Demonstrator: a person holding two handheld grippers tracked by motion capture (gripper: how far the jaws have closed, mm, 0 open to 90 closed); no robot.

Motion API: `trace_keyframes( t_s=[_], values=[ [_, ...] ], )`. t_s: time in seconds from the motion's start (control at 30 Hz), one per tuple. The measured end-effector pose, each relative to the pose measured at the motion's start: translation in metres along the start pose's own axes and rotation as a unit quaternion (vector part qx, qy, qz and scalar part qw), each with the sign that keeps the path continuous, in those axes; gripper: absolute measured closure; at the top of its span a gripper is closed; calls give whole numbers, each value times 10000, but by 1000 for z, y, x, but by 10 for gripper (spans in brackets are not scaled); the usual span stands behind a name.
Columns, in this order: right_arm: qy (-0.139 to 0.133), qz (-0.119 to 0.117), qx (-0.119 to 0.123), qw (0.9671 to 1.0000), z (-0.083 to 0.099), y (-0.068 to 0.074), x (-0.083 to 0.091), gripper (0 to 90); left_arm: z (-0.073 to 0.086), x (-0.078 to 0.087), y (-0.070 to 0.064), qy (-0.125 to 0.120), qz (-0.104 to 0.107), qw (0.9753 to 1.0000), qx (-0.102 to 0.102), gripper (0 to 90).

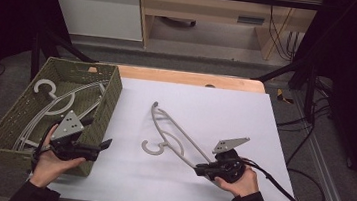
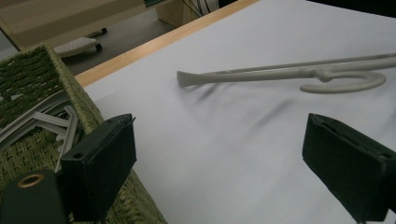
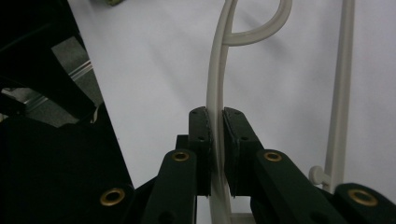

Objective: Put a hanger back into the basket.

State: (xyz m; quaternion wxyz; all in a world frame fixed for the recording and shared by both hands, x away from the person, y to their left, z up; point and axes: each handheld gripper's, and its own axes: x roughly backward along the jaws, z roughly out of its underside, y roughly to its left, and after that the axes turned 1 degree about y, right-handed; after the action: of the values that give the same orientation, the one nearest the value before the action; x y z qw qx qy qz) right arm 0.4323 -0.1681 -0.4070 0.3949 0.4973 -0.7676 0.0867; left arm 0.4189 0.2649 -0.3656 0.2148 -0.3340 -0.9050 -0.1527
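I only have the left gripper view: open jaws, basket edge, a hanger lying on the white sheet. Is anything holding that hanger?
Observer: Yes. The right gripper is shut on the hanger, clamping one thin arm near its end.
Operator: What's inside the basket?
Observer: The green basket holds more hangers of the same pale kind.
Operator: Where's my left gripper?
Observer: The left gripper hangs open at the basket's near corner, empty.
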Motion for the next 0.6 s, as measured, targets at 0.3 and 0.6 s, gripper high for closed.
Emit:
trace_keyframes(
  t_s=[0.3,0.6],
  values=[
    [-154,-350,196,9991,-13,6,7,829,-11,-6,-12,227,237,9976,-607,87],
    [-240,-698,240,9970,-16,11,12,828,-25,-29,-37,603,563,9875,-1341,96]
  ],
)
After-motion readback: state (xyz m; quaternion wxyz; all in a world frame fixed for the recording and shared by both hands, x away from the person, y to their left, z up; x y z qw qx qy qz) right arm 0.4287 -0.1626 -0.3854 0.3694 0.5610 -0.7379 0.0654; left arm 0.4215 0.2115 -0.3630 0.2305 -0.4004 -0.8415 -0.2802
